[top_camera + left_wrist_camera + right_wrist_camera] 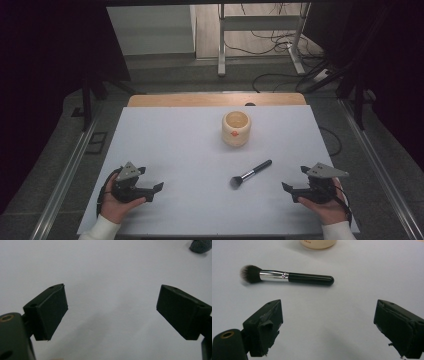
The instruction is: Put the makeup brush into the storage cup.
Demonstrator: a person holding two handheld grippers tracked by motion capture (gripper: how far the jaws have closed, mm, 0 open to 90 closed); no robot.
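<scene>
- The makeup brush [251, 172] lies flat on the white table [175, 150], a bit ahead of the right claw [286, 187] and toward the middle
- In the right claw's own view the brush [287, 276] lies sideways in front of the jaws, not touching them
- The right claw is spread wide and holds nothing
- The left claw [159, 186] is spread wide too, with bare table between its jaws, and it holds nothing
- The left claw is well apart from the brush; in its own view the fluffy tip [201, 245] peeks in at the top corner
- A little round cup [236, 128] stands upright behind the brush, farther from the person
- The cup is open at the top; I cannot tell if anything is inside
- The brush has a shiny black handle, a silver ring and soft dark hairs with pale tips
- The cup is cream colored and smooth, with a small red mark on its side
- The table top is flat and plain white, with a wooden edge at the far end
</scene>
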